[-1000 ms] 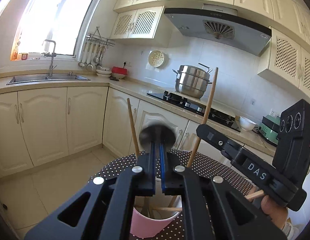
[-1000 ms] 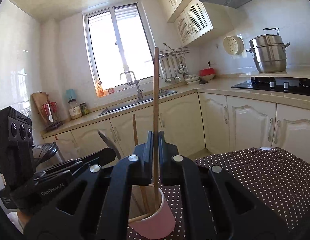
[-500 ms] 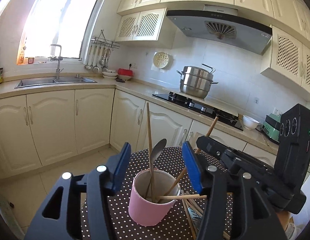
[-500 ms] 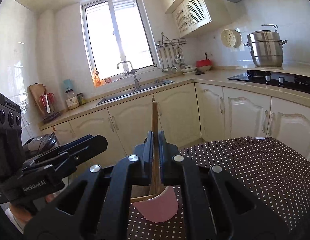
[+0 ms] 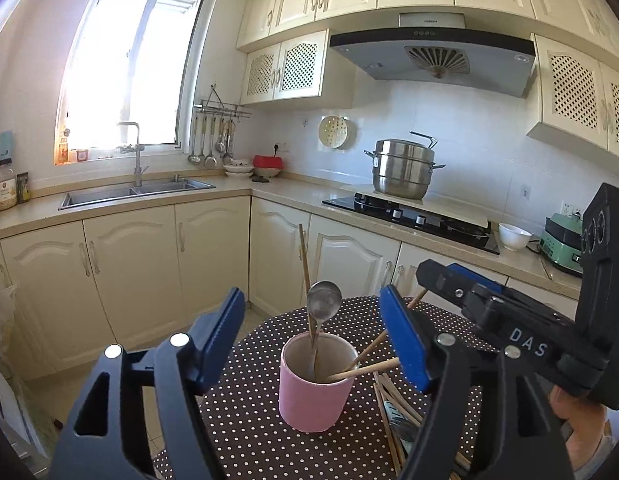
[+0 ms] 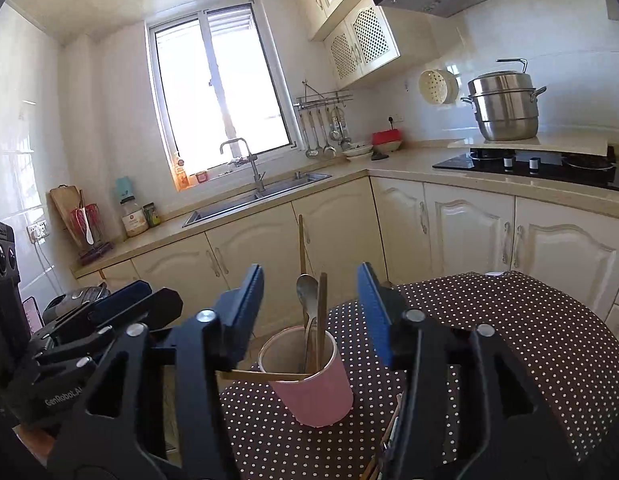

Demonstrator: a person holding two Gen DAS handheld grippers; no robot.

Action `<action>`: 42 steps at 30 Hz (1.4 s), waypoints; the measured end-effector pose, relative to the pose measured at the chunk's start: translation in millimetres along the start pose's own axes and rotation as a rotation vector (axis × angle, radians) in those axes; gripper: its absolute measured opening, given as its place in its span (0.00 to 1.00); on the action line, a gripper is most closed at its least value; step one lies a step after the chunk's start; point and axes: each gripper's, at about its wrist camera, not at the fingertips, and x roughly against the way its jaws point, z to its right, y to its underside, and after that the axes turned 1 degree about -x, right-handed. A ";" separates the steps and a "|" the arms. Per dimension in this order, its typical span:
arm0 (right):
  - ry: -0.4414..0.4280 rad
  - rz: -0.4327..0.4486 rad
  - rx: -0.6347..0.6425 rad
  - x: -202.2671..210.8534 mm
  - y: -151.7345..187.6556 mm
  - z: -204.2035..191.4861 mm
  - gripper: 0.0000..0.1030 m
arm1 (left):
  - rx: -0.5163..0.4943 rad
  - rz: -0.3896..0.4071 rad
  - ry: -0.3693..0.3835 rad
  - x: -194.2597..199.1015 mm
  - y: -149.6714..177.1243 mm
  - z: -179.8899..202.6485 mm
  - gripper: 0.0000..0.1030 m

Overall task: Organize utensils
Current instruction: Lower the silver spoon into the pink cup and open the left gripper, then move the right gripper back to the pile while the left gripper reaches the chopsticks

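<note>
Left hand-held gripper [image 5: 313, 328]: we see its blue jaws spread wide, having just been opening, nothing pressed between them; the pink cup sits beyond and between them.
Right hand-held gripper [image 6: 311, 312]: we see its jaws parted, having just been opening, clear of the utensils; the pink cup stands just past its tips.
Pink cup [image 5: 315, 394]: upright on the tabletop [image 5: 261, 440], near its edge.
Spoon [image 5: 323, 300]: standing in the pink cup, bowl up.
Chopsticks [image 6: 321, 312]: in the pink cup, some upright, some leaning over its rim.
Loose utensils [image 5: 393, 408]: we see them flat on the tabletop, just right of the pink cup.
</note>
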 end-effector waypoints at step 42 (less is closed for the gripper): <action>0.239 -0.550 -0.047 17.0 106.2 105.8 0.55 | -0.013 -0.877 0.137 -128.7 157.2 81.7 0.05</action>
